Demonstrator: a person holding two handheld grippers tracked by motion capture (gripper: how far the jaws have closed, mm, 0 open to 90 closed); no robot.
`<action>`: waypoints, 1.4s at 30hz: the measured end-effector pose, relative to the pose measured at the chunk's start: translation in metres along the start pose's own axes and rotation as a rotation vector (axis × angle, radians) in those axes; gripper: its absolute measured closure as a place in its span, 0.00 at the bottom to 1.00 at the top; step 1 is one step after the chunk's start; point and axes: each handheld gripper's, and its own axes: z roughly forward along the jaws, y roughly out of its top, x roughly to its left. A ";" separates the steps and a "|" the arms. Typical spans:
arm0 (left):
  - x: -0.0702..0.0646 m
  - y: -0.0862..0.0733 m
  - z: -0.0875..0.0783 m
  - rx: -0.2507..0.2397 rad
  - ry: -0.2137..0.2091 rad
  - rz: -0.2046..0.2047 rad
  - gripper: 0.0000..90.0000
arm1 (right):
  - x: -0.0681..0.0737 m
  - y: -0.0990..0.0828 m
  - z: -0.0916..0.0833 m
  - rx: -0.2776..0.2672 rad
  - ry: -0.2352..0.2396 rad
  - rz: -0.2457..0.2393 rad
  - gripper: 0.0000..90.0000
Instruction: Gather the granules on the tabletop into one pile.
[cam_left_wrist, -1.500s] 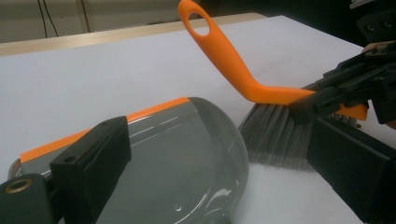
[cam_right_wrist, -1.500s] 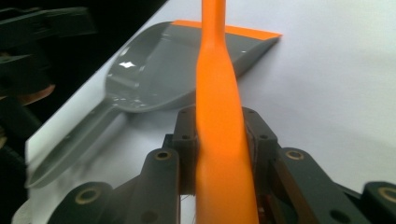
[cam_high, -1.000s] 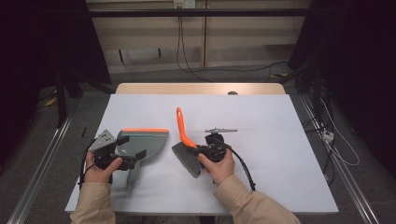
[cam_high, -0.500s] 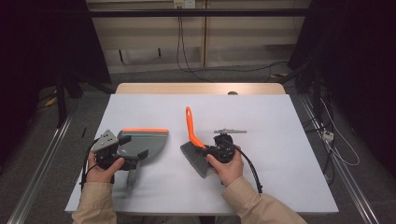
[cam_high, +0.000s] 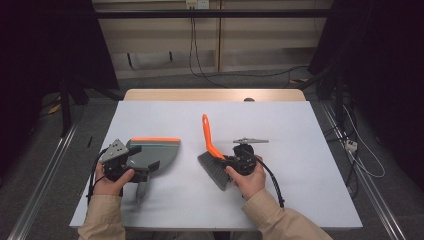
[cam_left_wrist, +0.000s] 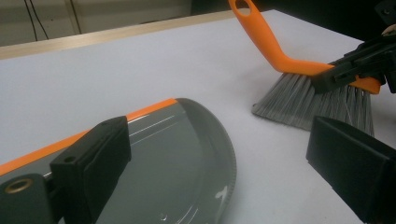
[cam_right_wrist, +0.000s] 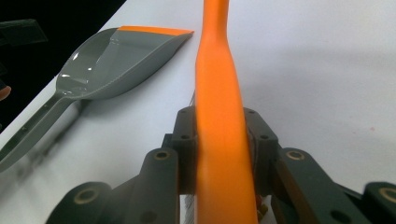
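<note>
1. Right gripper (cam_high: 235, 161) is clamped on the brush (cam_high: 212, 157) at its orange back; the handle runs up and away from the person, bristles down on the table (cam_high: 300, 150).
2. Left gripper (cam_left_wrist: 224, 177): jaws wide apart over the dustpan (cam_high: 152, 152), one pad above the pan's edge, the other off to the side. Can't tell if it touches the pan.
3. Key relation: the pan lies left of the brush, a bare gap between them.
4. Hidden: the pan's handle is partly under the left hand (cam_high: 112, 180), and the bristle tips sit behind the right gripper.

One dustpan (cam_high: 152, 152), one brush (cam_high: 212, 155), two grippers, left (cam_high: 142, 167) and right (cam_high: 227, 162), one table (cam_high: 300, 140)
</note>
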 end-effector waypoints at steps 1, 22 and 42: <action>0.000 0.000 0.000 0.001 0.000 0.000 0.07 | 0.000 0.000 0.000 0.002 0.000 -0.001 0.79; 0.000 0.000 0.000 0.002 -0.003 0.001 0.07 | -0.008 0.000 -0.010 -0.001 0.008 -0.010 0.79; 0.001 0.001 -0.001 0.001 0.001 -0.001 0.07 | -0.005 0.042 -0.030 -0.137 0.103 -0.155 0.79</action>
